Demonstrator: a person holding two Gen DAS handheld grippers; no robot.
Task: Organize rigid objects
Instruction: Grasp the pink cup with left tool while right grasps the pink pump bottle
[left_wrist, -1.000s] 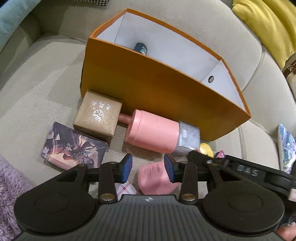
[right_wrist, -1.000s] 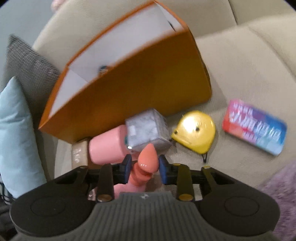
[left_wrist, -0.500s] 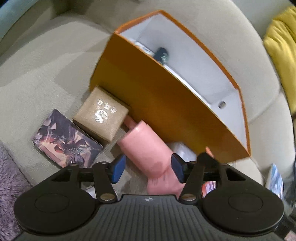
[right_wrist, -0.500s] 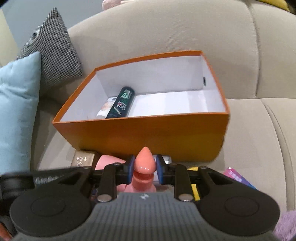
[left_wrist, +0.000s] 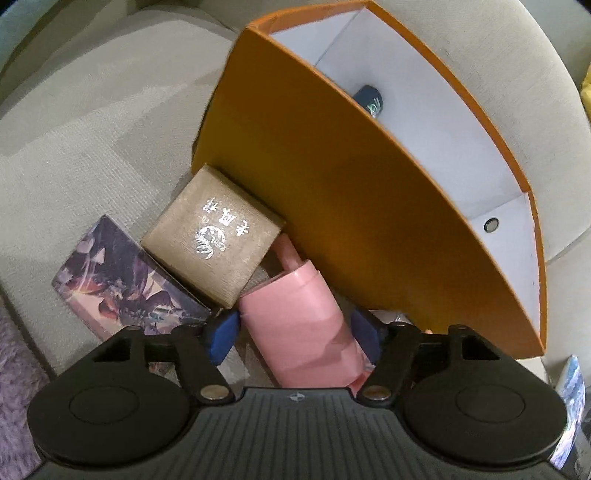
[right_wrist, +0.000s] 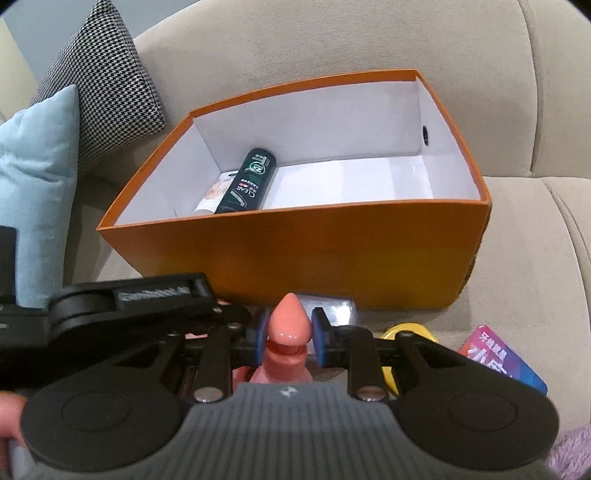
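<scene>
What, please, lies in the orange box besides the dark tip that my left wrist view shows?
Observer: The right wrist view shows that the tip belongs to a dark CLEAR bottle lying on the floor of the orange box.
Operator: Thank you. Is the right claw holding anything?
Observer: Yes, the right claw is shut on a pointed salmon-pink piece.
Operator: And what lies just to its right?
Observer: A yellow object, mostly hidden behind the claw.

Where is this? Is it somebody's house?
Probably a living room at home. Everything sits on a beige sofa with a houndstooth cushion and a blue cushion, and an orange box holds toiletries.
</scene>
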